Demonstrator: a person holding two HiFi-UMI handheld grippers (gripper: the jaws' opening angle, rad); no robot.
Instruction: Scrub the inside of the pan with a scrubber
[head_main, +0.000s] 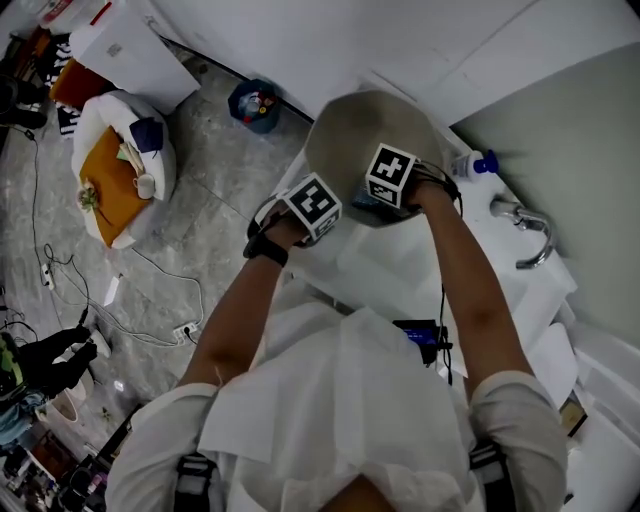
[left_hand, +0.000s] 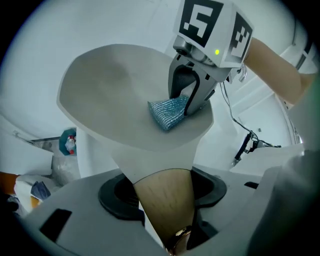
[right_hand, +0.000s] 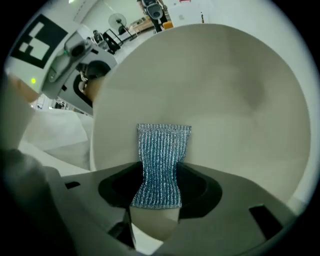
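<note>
Left tongs (left_hand: 166, 190) clamping handle (left_hand: 162, 207), pan (left_hand: 115, 95) extending ahead, right tongs (left_hand: 186, 100) pinching scrubber (right_hand: 161, 160) lengthwise against its inside

No legible text, brand, number or sign is present. The only printed patterns are black-and-white square markers on the left cube (head_main: 315, 205) and right cube (head_main: 390, 177).

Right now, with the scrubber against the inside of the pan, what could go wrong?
The left gripper holds the pan by its handle alone, seemingly in mid-air; scrubbing pressure could twist it in the jaws.
The right gripper pinches only one end of the scrubber, which might pull free.
The scrubber sits near the rim, so a stroke could slip off.
</note>
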